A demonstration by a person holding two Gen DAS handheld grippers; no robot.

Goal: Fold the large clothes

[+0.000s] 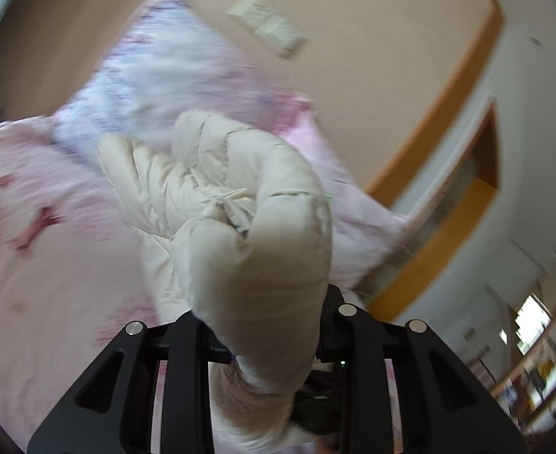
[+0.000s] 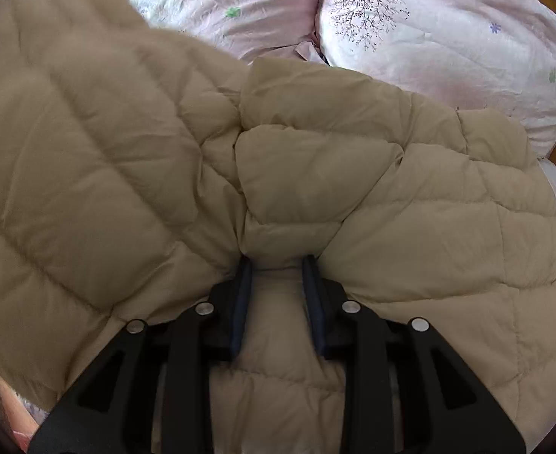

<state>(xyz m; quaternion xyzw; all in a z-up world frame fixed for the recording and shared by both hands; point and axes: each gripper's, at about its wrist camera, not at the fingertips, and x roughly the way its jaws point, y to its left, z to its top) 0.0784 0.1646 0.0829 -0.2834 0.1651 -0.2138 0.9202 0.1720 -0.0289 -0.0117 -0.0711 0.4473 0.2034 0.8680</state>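
Note:
A cream-beige quilted down jacket (image 2: 126,151) lies spread over the bed in the right wrist view. My right gripper (image 2: 278,261) is closed on a puffy fold of the jacket, with fabric bulging between its dark fingers (image 2: 244,283). In the left wrist view my left gripper (image 1: 266,325) is shut on a bunched part of the same jacket (image 1: 259,227), held lifted above the bed; the fabric hides its fingertips. The left view is blurred by motion.
The bed has a pink patterned cover (image 1: 31,265). Pink and white pillows (image 2: 448,38) lie beyond the jacket. A wooden headboard edge (image 1: 440,113) and a beige wall (image 1: 353,19) with switches (image 1: 266,24) are behind. Shelves (image 1: 542,359) stand far right.

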